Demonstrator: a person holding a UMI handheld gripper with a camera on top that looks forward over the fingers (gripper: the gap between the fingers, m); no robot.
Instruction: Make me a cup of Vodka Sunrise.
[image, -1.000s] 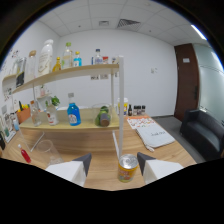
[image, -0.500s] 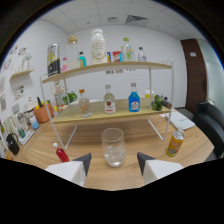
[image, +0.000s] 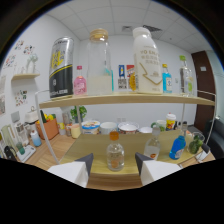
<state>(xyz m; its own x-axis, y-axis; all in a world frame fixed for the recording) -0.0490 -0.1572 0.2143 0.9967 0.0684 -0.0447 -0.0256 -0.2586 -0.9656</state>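
- Your view has swung and risen in the last second: the glass that stood between the fingers on the surface is gone from sight, and the shelf now fills the scene.
- Far left on the top shelf (image: 125, 99) stands a black can (image: 61, 69), then a jar (image: 99, 62) and a white bottle (image: 146, 60).
- Your gripper (image: 113, 165) is spread and grasping nothing; a small bottle (image: 115, 156) with an orange cap stands on the lower shelf (image: 90, 147) just ahead, centred between the fingers.
- That bottle looks like your next ingredient, though its label is unreadable.
- Right of it sits a blue bottle (image: 177, 147).
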